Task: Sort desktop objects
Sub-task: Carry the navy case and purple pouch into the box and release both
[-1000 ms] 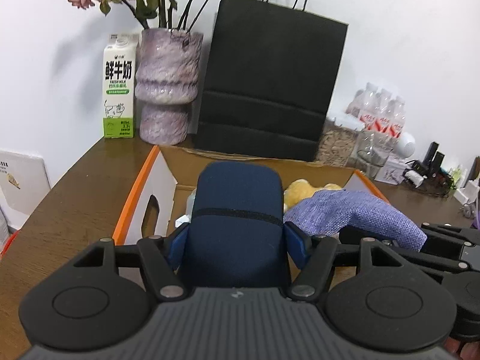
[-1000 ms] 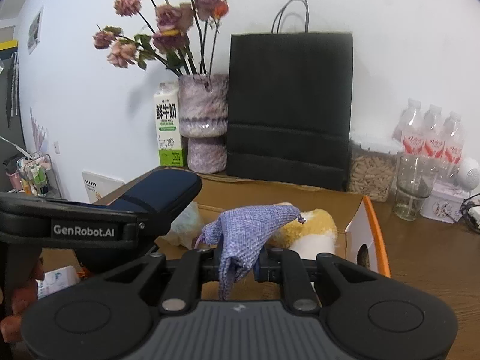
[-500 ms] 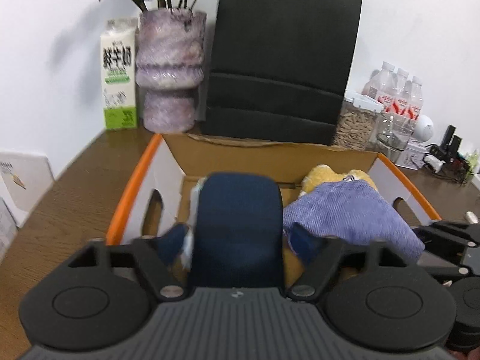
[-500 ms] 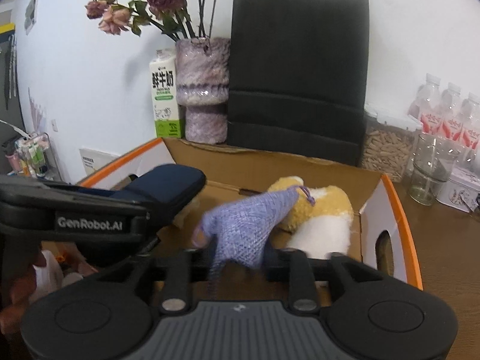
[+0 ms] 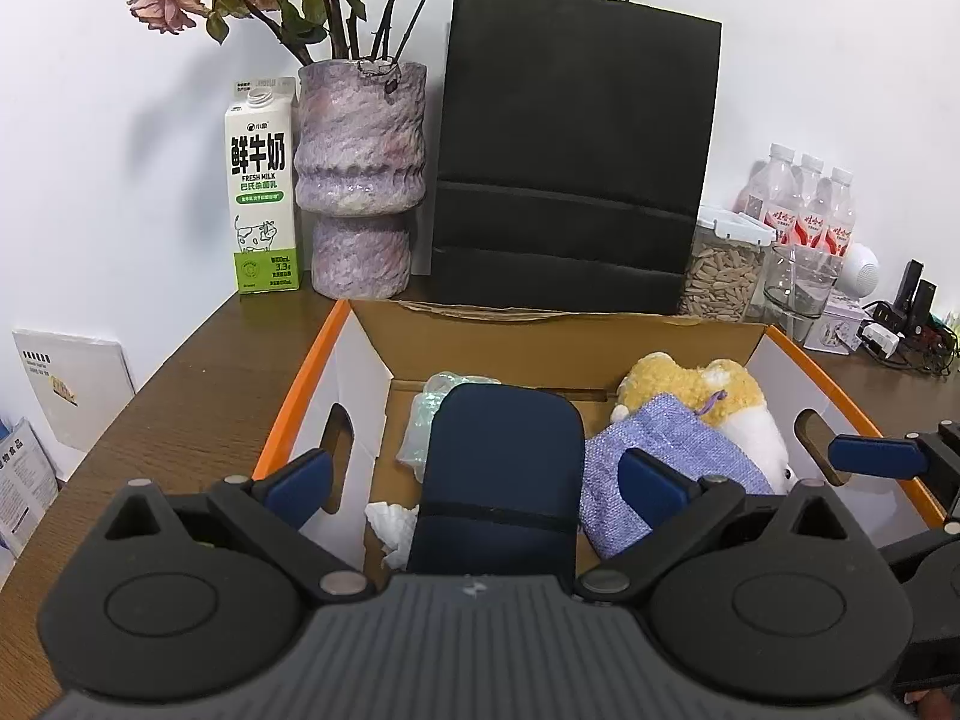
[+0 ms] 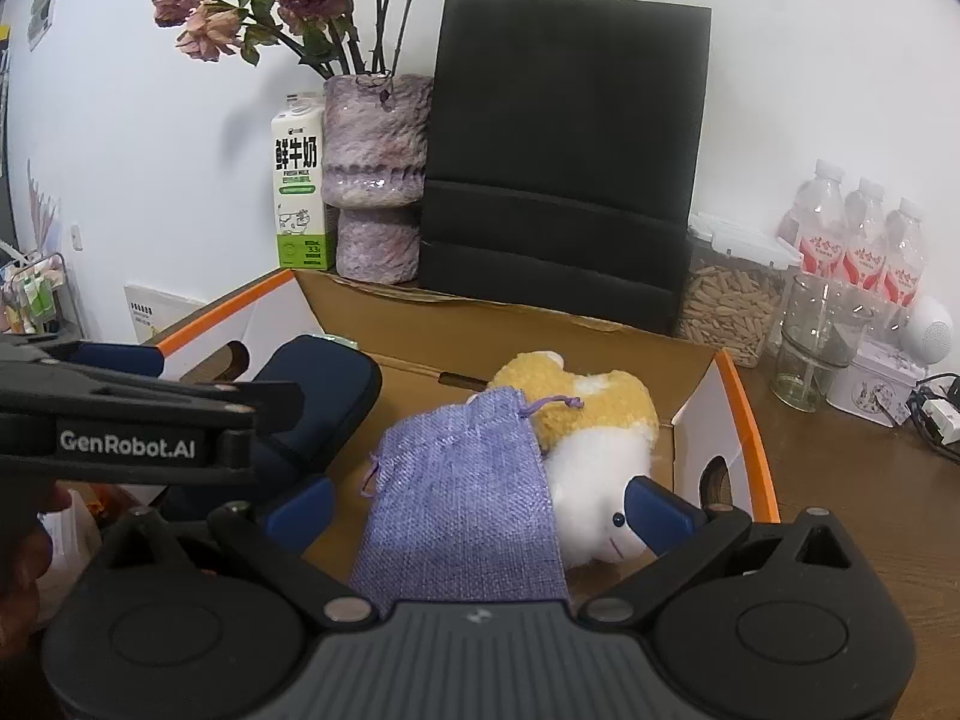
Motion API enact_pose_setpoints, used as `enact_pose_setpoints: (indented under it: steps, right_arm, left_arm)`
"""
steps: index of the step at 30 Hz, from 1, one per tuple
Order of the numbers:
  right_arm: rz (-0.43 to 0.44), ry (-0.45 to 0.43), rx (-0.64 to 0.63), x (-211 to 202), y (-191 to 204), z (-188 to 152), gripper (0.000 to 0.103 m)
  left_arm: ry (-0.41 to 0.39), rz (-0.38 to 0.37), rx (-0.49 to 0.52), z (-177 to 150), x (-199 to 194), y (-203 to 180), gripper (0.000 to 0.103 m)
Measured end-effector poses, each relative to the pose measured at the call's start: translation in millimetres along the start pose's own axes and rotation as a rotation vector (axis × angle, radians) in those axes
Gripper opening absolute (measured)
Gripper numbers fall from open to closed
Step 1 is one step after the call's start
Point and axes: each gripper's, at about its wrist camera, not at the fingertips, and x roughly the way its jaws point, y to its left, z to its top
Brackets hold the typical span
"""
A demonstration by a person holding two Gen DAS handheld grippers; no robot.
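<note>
At the far left of the desk, against the wall, stands a milk carton, touching a purple vase of dried roses; a black paper bag rises just right of the vase. In front of them lies an open cardboard box with orange rims. Inside, the left wrist view shows a pale plastic wrapper and a crumpled white scrap at the box's left side, both hidden in the right wrist view. The left hand-held gripper has its blue pads spread wide on either side of a dark blue case, not touching it; the case slants down into the box. To its right a purple drawstring pouch lies on the box floor, leaning against a yellow-and-white plush toy. The right wrist view shows the toy's eye and face, which the left view barely catches. The right hand-held gripper is also spread, its pads well clear of the pouch between them. Farther right on the desk stand a jar of seeds, a clear glass, three water bottles and a small tin.
</note>
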Motion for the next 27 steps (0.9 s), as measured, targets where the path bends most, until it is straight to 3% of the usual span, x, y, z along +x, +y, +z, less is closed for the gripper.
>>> enact_pose_setpoints:
  steps: [13,27]
  right_arm:
    - [-0.014,-0.015,-0.008,-12,3,1,0.103]
    - [-0.040,-0.065,-0.004,-57,10,-6,0.103]
  left_arm:
    - [-0.038,-0.011,0.005,1,-16,-2,0.103]
    - [-0.105,-0.016,-0.008,-3,-64,2,0.103]
